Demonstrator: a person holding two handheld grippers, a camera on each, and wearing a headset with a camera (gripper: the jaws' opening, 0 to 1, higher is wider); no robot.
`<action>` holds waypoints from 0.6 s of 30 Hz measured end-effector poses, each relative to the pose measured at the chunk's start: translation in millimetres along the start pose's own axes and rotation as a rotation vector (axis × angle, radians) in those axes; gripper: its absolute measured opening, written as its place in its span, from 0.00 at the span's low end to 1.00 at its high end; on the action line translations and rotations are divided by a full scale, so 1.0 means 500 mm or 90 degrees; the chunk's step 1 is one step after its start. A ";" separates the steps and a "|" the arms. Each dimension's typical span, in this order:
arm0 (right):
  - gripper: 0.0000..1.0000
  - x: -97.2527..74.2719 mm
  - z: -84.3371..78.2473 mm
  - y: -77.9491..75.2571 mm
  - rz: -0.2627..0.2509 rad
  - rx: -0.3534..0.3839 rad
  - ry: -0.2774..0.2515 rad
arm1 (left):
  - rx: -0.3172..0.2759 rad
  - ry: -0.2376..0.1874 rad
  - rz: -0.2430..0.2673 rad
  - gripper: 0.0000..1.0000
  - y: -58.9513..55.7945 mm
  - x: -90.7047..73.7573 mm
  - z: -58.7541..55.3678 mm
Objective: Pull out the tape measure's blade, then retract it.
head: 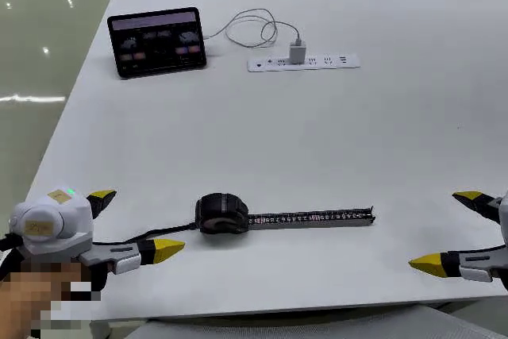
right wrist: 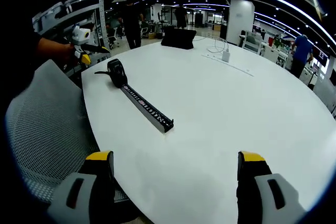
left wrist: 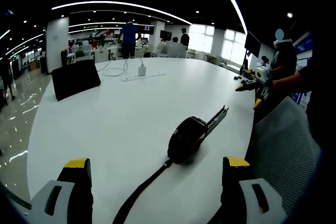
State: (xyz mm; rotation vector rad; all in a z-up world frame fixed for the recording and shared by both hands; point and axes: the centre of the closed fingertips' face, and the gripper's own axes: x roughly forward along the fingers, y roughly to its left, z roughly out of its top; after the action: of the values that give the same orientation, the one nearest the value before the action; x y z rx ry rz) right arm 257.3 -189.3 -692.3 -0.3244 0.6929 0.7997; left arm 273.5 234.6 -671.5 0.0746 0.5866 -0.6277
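We have the tape measure (head: 222,213) lying close to the table's (head: 317,140) near edge, about midway along it. Its blade (head: 311,217) is already drawn out to the right and rests flat on the surface. So we judge the pulling-out done and the retracting not yet begun.

The left gripper (head: 135,222) hovers by the near left corner, jaws wide apart and empty. The right gripper (head: 448,229) sits along the near edge beyond the blade's tip, jaws likewise spread on nothing — neither touches the tape.

The next move, as we read it, calls for one gripper to steady the case and free the lock. The other should guide the blade's end home so it does not whip.

The left gripper view gives us the strap (left wrist: 144,190) trailing from the case toward the gap between its own jaws — plainer than from the head. The right gripper view shows the hooked end (right wrist: 168,124) and printed marks up close. The head view adds a lit tablet (head: 157,41) and a power strip (head: 302,62) toward the far edge.
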 end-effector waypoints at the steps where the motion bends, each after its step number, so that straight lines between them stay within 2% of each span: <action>1: 0.93 0.000 0.004 -0.001 0.002 -0.001 -0.001 | -0.002 0.004 0.007 1.00 0.002 0.003 0.000; 3: 0.93 0.001 0.009 -0.002 0.005 -0.008 0.001 | -0.014 0.024 0.028 1.00 0.011 0.005 -0.007; 10: 0.91 0.006 0.024 -0.004 0.010 -0.017 0.006 | -0.019 0.020 0.025 1.00 -0.004 0.022 0.003; 13: 0.86 0.014 0.028 0.001 0.023 -0.021 0.021 | -0.031 0.012 0.018 1.00 -0.018 0.028 0.017; 16: 0.87 0.025 0.039 0.003 0.033 -0.035 0.028 | -0.043 0.005 0.013 1.00 -0.033 0.038 0.035; 17: 0.87 0.028 0.041 0.003 0.036 -0.041 0.030 | -0.053 -0.001 0.011 1.00 -0.038 0.042 0.041; 18: 0.87 0.032 0.044 0.001 0.038 -0.055 0.034 | -0.079 -0.014 0.010 1.00 -0.047 0.048 0.052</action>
State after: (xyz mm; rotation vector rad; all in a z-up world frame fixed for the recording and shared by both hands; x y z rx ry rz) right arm 274.8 -169.0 -687.1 -0.4062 0.7221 0.8816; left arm 288.8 196.2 -660.2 -0.0445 0.6028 -0.5749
